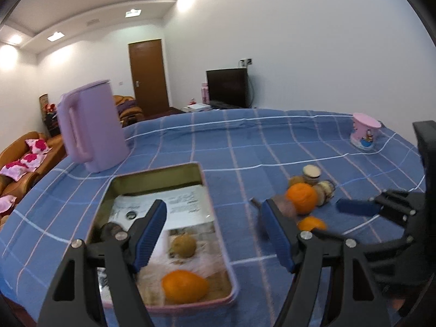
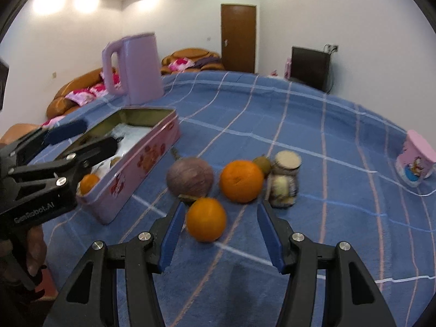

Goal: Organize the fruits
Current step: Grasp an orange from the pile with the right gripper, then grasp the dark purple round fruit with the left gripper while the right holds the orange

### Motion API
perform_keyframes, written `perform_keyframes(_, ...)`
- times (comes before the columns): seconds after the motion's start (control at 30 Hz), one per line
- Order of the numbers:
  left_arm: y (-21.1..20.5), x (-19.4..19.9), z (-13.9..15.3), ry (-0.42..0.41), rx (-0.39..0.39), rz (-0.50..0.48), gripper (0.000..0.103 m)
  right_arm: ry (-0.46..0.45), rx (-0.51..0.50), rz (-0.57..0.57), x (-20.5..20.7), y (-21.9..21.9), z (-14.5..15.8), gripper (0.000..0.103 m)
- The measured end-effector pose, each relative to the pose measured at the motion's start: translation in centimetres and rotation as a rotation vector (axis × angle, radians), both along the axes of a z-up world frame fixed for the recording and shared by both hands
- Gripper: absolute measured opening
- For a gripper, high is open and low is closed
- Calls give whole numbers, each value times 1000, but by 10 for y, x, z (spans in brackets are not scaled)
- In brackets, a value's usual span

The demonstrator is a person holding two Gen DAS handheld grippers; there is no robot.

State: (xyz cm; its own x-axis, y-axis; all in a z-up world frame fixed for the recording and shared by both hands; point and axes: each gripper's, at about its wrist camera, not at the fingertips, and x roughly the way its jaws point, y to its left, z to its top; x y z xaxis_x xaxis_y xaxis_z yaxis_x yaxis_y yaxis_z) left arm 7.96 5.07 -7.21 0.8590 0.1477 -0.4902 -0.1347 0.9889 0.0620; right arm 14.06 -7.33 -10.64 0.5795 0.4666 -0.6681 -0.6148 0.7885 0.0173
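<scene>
Counter [image 2: 313, 125]: it has a blue checked cloth on it and carries all the things.
Kettle [image 1: 92, 125]: lilac, upright, at the far left of the counter, just behind the tin.
Tin [image 2: 141, 163]: pink, long, no lid, paper on its bottom. One orange [image 1: 184, 286] lies at its near end and a small brown fruit [image 1: 185, 245] lies beside it, further in.
Left claw [image 1: 215, 234]: its jaws stand wide and hold nothing. One finger is over the tin, the other over the cloth to the right of it.
Right claw [image 2: 219, 238]: its jaws stand half open. A loose orange [image 2: 206, 219] lies on the cloth at the finger tips, very near the left finger; the blur does not let me tell if it touches.
Loose fruits: a purple round fruit [image 2: 190, 176], a second orange [image 2: 241, 181] and a small brown fruit [image 2: 262, 164] lie close together right of the tin.
Jar [image 2: 284, 182]: small, light lid, just right of this group.
Cup [image 2: 415, 162]: pink, alone, far right.
</scene>
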Motion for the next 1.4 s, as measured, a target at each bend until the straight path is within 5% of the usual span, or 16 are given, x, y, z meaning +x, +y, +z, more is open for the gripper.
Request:
perform_keyframes(0.27,0,13,11,-42,-47,10,82,106,-35,59,14,14,-15,56)
perform_keyframes(0.3,-1,15,12,-47,-62,8,84,112,-45,61,15,17,-17,49)
perform_keyframes(0.33,-2,16,12,-49,-71,7,84,110,-53,60,16,18,-18,39)
perform_keyframes(0.4,-6,20,11,-51,-79,3,84,95,-54,47,14,17,-16,37)
perform_keyframes(0.7,-2,38,-7,-31,-36,70,87,33,2,-91,15,-26,-3,37)
perform_keyframes(1.03,53,44,-12,-7,-90,217,98,0,33,-96,13,-27,3,37)
perform_keyframes(1.4,-17,26,-6,-13,-24,-26,98,-35,33,-159,17,-37,7,37)
